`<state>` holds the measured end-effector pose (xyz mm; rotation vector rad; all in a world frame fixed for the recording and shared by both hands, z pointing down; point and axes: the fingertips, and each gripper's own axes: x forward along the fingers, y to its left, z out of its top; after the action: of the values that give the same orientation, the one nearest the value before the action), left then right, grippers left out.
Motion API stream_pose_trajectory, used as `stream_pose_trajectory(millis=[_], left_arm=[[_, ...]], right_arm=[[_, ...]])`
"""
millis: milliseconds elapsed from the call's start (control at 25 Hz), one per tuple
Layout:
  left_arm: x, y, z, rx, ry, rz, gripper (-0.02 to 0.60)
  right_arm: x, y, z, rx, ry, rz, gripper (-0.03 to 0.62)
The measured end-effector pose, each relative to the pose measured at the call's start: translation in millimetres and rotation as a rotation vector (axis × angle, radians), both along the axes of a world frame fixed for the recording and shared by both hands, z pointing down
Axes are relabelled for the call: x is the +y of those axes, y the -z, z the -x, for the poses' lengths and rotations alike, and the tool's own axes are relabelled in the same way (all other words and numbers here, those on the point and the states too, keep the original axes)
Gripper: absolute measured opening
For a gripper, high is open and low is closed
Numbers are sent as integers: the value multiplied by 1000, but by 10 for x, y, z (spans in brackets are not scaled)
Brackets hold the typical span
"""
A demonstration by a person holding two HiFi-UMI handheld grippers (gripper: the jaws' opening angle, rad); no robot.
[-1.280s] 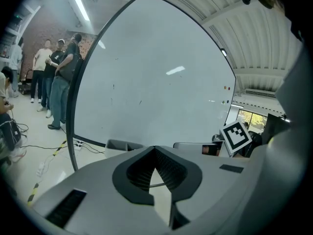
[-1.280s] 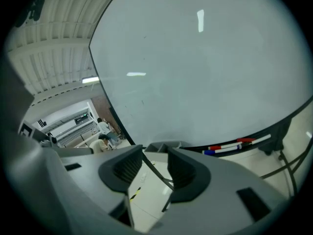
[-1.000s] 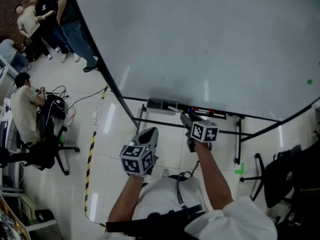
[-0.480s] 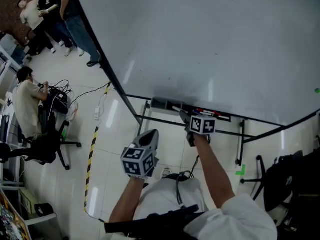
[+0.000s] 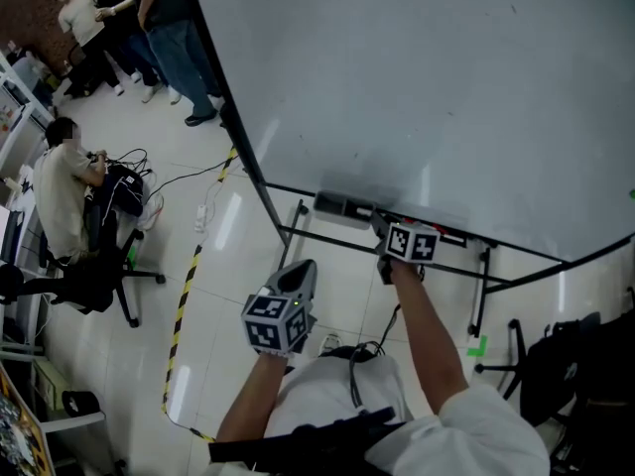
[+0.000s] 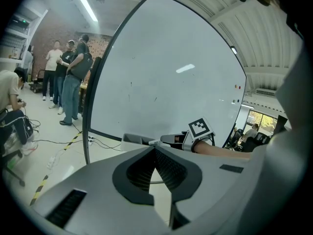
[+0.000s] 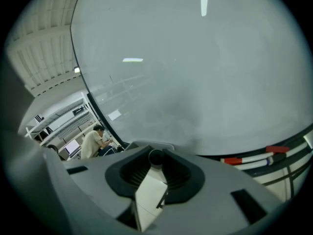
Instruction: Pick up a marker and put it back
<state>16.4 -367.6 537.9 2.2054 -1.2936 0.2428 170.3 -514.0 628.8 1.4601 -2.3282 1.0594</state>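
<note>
Black-capped, the marker (image 7: 156, 157) sits in your right claw (image 5: 381, 226), whose jaws have just been closing and now pinch it at the tray (image 5: 342, 207) under the whiteboard (image 5: 446, 87). You are at the pick-up. Next, lift it clear without knocking the red-capped markers (image 7: 254, 158) nearby. A second ago that claw hung just short of the tray. Your left claw (image 6: 155, 149) is closed on nothing.

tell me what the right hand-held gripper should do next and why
Probably lift the marker up off the tray. The jaws of the right hand-held gripper have just been closing and now pinch the white marker at the whiteboard's ledge, so the grasp looks made. The other markers lie beside it.
</note>
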Motion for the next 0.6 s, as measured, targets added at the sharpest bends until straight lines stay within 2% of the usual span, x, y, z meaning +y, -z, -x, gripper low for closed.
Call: stream_pose_trajectory(millis=[320, 600], left_arm=[[232, 56, 73, 0, -30, -13, -3], [422, 217, 91, 18, -71, -35, -3]], right_arm=[[143, 475, -37, -26, -60, -113, 81], [689, 1044, -46, -56, -87, -203, 81]])
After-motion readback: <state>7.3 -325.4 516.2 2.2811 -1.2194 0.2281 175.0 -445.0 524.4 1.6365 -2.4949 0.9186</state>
